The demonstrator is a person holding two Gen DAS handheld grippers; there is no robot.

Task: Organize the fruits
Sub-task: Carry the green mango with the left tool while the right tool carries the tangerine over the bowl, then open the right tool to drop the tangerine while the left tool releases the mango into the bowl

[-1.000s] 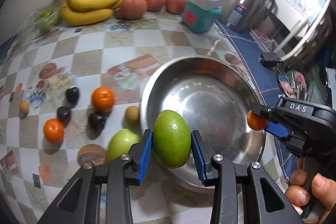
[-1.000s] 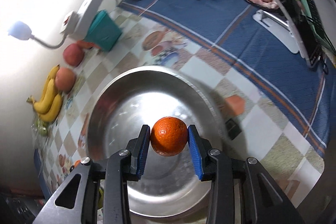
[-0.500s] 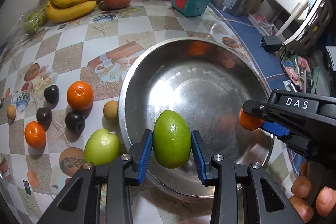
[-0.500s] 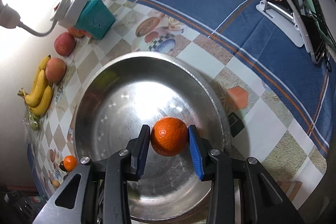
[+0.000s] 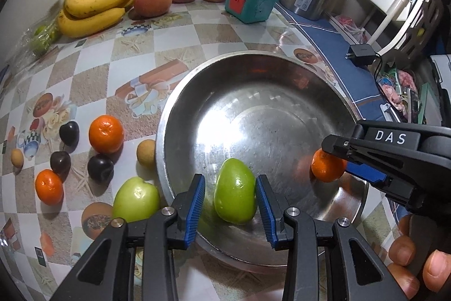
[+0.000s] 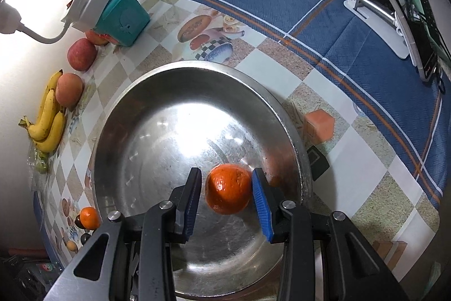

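The left gripper [image 5: 230, 195] has dropped in over the wide steel bowl [image 5: 180, 103], and its oval green fruit [image 5: 234, 195] now leans toward the right blue pad, a gap showing on the left. Over on the right, the round orange tangerine [image 6: 228, 189] seems lower, nearer the bowl's floor.

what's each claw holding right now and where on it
Left claw pinches the green fruit across its sides; right claw pinches an orange across its middle, both over the steel bowl.
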